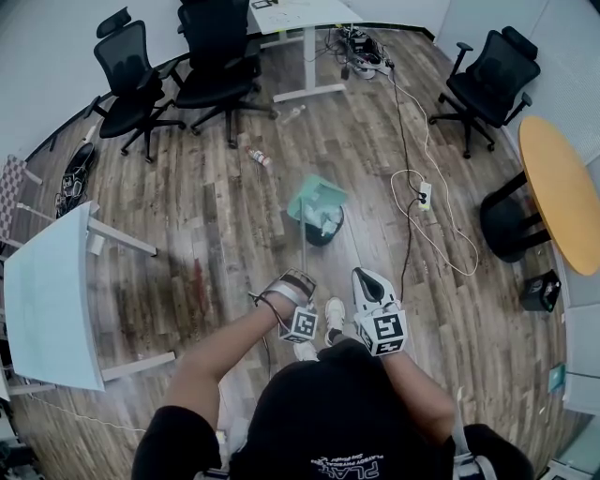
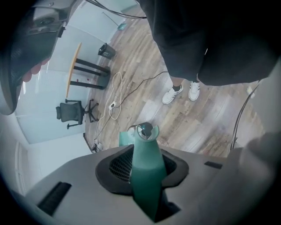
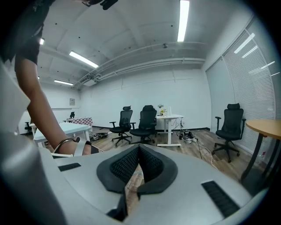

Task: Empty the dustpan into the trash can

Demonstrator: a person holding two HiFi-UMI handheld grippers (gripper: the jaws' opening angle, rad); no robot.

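- Down on the wood floor (image 1: 234,244) stands one black trash can (image 1: 325,234). One teal dustpan (image 1: 317,197) sits tipped at its far rim, with something white showing inside the can.
- One thin pole runs from the dustpan back to the left gripper (image 1: 293,281).
- In the left gripper view, that gripper's two jaws are part-way closed and clamped on the teal handle (image 2: 147,176), which sticks out past them. The gripper points steeply down at the floor.
- The right gripper (image 1: 367,281) is held just beside the left one. Its two jaws meet at the tips with nothing between them, and it points out across the room.
- Two white shoes (image 2: 172,94) stand on the floor beneath the person.
- Three black office chairs are in the head view: two at the upper left (image 1: 131,75) and one at the upper right (image 1: 492,75).
- Three tables show: one white table (image 1: 47,300) at the left, one white desk (image 1: 300,14) at the top and one round wooden table (image 1: 562,187) at the right.
- One white cable (image 1: 441,220) loops across the floor, right of the trash can.
- One small bottle (image 1: 260,157) lies beyond the dustpan.
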